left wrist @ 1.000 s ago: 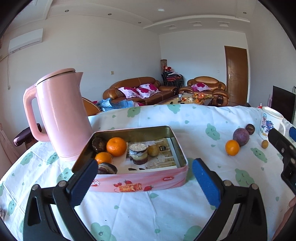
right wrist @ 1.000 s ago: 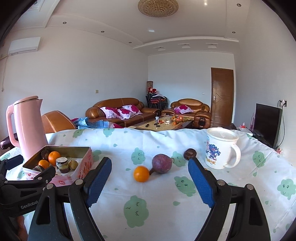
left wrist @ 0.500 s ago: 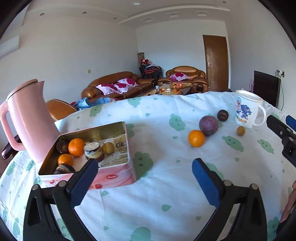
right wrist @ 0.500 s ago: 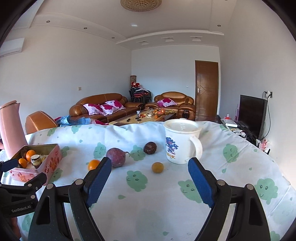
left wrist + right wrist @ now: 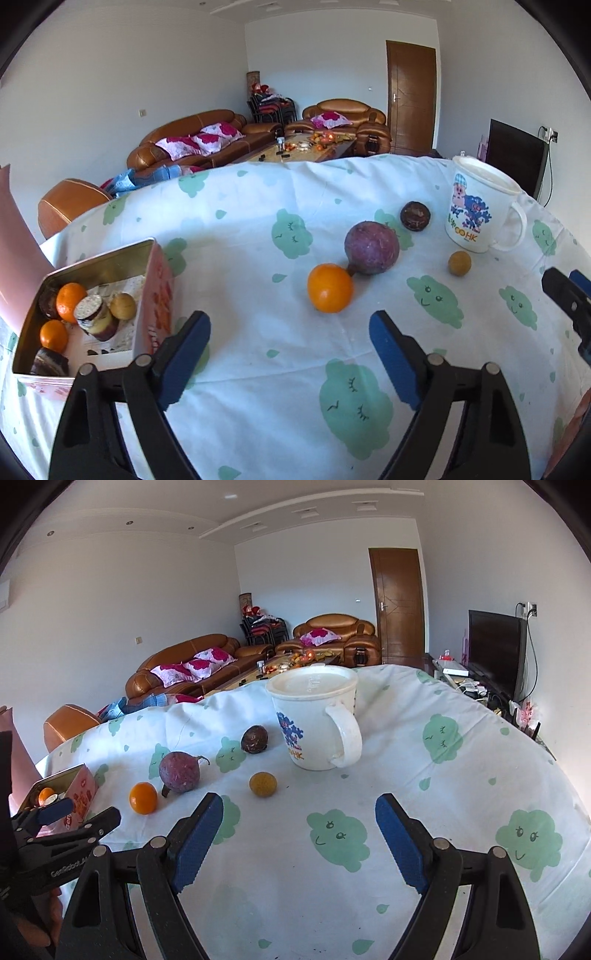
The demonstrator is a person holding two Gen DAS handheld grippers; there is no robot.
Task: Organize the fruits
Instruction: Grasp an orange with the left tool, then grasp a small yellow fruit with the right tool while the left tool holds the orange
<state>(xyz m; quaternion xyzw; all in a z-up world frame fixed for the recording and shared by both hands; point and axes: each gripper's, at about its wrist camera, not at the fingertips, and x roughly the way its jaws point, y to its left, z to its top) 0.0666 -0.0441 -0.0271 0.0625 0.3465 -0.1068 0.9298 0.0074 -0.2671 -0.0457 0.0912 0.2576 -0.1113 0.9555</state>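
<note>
— Since a second ago both views have swung off the pink tin [image 5: 155,295] toward the loose fruit; that tin, once straight ahead of the left claw [image 5: 290,354], now sits off to its left, and the mug [image 5: 317,720] has come to stand ahead of the right claw [image 5: 299,834].

— And the fruit, where does it lie?

— An orange [image 5: 330,288] rests on the counter [image 5: 258,369] just beyond the left claw's tips, a little right of its midline, touching the stem end of a purple fruit [image 5: 371,247] behind it. Farther off are a dark brown fruit [image 5: 414,216] and, nearer the mug, a small yellowish fruit [image 5: 459,263]. From the right claw, that yellowish fruit [image 5: 262,784] lies ahead and slightly left, well short of the pads.

— How do the claws stand?

— The left one has just been closing somewhat, yet its blue pads [image 5: 184,354] are well apart with only cloth between them. The right claw is spread wide too, gripping nothing. Both tilt downward over the counter, side by side; the left shows at the right view's lower left edge, with fingers [image 5: 37,915] of the person's hand under it.

— Anything in the tin?

— Two oranges, a small jar [image 5: 96,317], a yellowish fruit and dark fruits.
</note>
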